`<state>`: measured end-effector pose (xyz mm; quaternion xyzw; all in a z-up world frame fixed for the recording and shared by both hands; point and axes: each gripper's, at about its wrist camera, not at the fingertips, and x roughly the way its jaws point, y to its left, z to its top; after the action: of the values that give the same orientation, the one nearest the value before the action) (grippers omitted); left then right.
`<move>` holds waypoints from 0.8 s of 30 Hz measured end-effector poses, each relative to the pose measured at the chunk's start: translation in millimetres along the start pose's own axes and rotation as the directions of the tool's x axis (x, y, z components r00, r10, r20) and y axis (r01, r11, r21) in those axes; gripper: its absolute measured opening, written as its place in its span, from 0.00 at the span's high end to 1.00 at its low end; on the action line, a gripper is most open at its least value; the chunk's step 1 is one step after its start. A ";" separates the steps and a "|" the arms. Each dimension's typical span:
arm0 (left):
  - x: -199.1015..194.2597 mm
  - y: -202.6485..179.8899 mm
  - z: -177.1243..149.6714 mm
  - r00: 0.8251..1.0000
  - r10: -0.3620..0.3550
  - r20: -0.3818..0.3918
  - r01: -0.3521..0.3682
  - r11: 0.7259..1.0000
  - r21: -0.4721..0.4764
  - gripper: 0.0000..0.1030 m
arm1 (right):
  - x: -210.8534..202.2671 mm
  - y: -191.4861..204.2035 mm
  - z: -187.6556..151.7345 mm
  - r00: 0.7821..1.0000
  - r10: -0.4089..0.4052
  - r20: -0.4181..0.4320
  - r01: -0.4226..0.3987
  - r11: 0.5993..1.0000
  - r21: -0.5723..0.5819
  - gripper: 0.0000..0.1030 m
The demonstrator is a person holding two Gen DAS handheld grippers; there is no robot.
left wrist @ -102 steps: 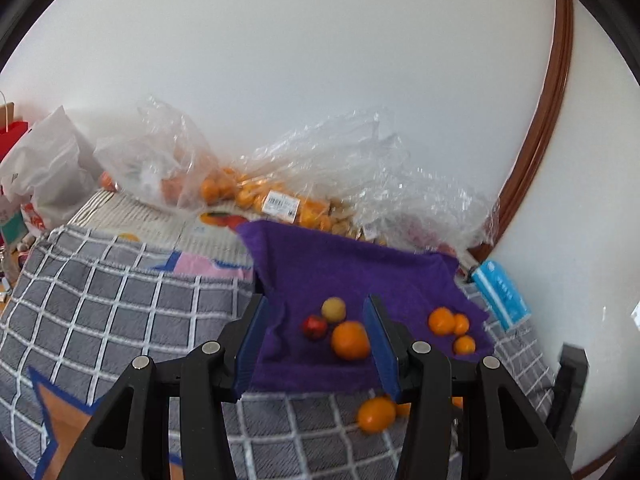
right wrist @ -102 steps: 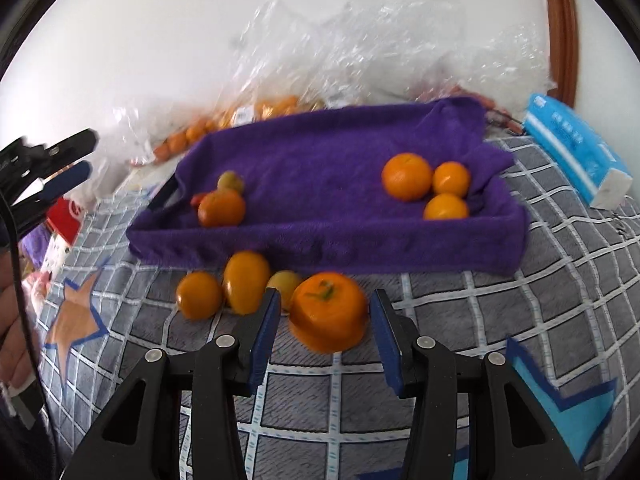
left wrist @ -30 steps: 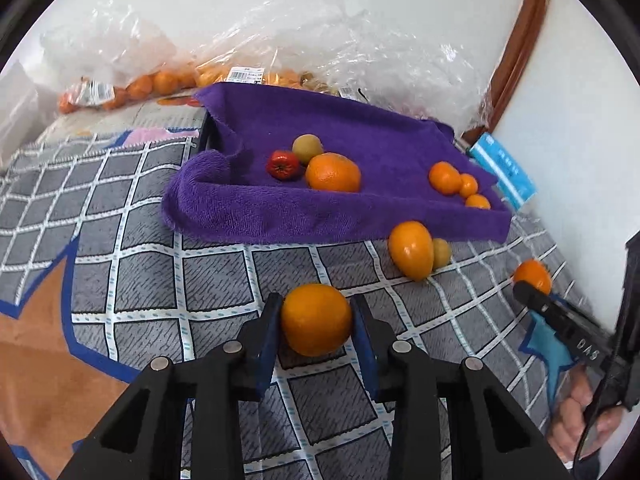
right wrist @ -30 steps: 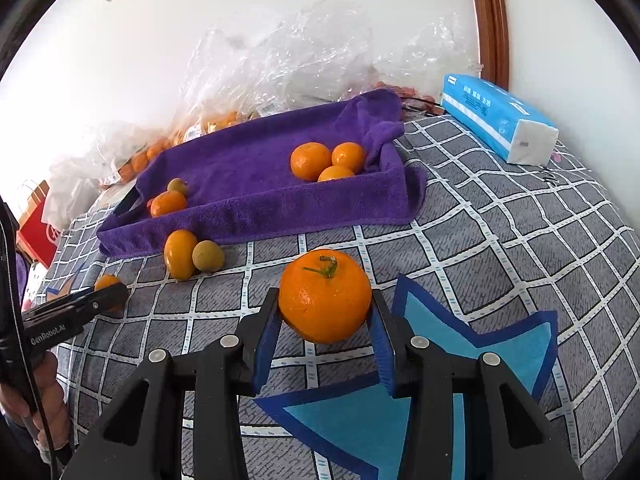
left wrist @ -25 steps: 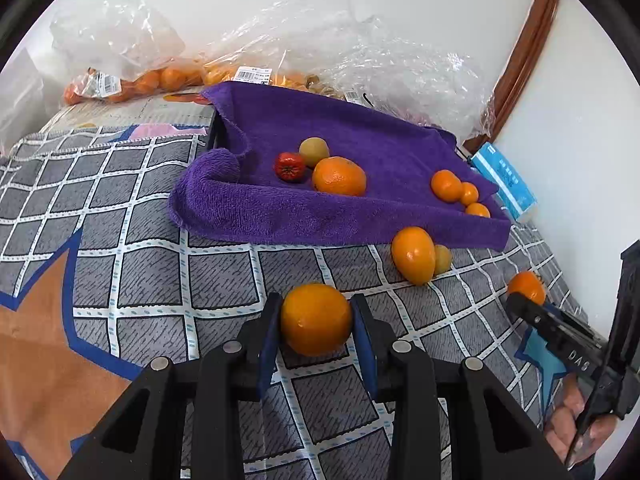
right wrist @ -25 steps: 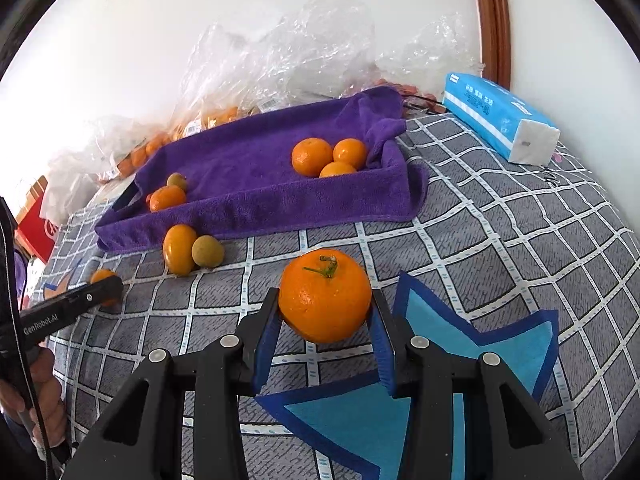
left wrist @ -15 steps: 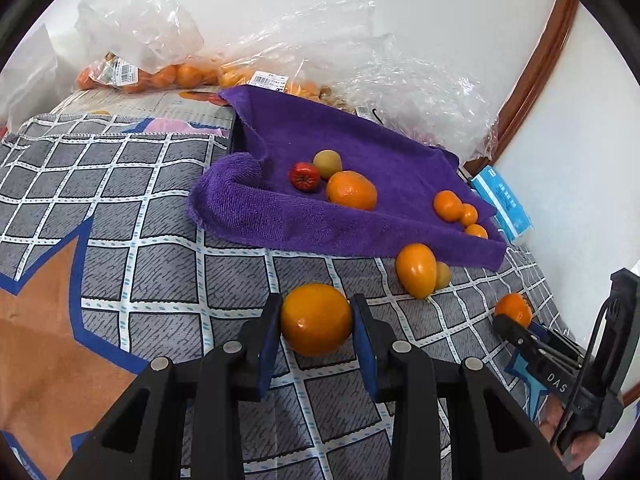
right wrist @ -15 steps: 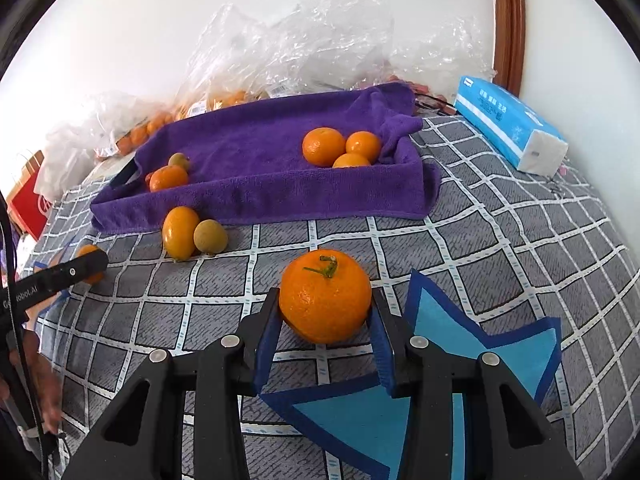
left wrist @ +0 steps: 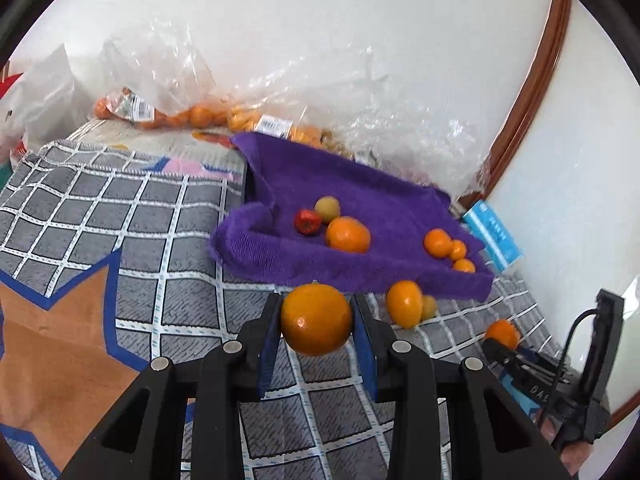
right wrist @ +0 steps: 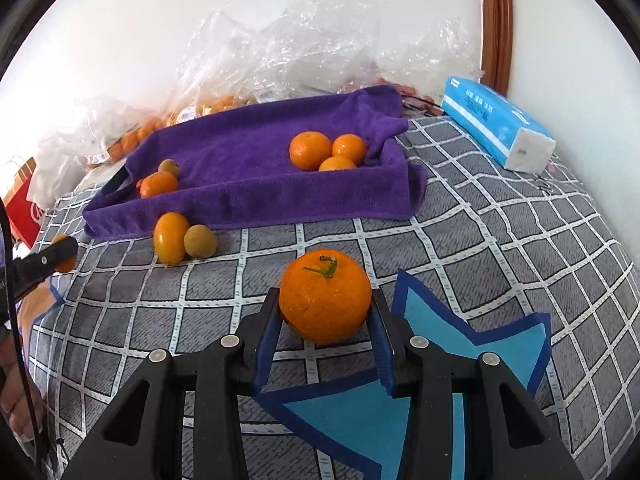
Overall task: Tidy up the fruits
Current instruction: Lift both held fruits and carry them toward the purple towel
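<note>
My left gripper [left wrist: 317, 305] is shut on a smooth orange [left wrist: 316, 326], held just above the grey checked blanket in front of the purple towel-lined tray [left wrist: 360, 192]. A stemmed orange [right wrist: 325, 308] sits between the pads of my right gripper [right wrist: 325, 298], which is shut on it and low over the blanket. In the tray lie a red fruit [left wrist: 307, 222], a yellowish fruit [left wrist: 327, 209], an orange [left wrist: 347, 234] and three small oranges [right wrist: 310, 150]. An oval orange fruit [right wrist: 171, 237] and a small greenish one [right wrist: 200, 241] lie outside the tray's front edge.
A blue tissue pack [right wrist: 496, 124] lies right of the tray. Clear plastic bags of oranges [left wrist: 192, 116] are piled against the white wall behind it. A red bag [right wrist: 24, 208] stands at the far left. A wooden door frame [left wrist: 528, 80] runs up the right.
Both grippers have closed on oranges since the earliest frames. Over the last second the left gripper rose a little with its orange and came nearer the tray. The right gripper stayed put.
</note>
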<state>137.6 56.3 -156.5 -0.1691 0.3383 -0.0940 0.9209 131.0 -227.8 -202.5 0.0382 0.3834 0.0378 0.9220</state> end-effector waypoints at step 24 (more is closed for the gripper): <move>-18.6 -12.8 0.0 0.991 0.042 0.128 -0.050 0.997 0.057 0.69 | -19.0 -16.3 -3.2 0.999 0.004 0.033 -0.008 0.992 0.123 0.59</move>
<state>122.9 49.8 -140.7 -0.1393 0.2799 -0.0720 0.9471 116.0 -245.8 -192.9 0.0969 0.3695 0.0160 0.9240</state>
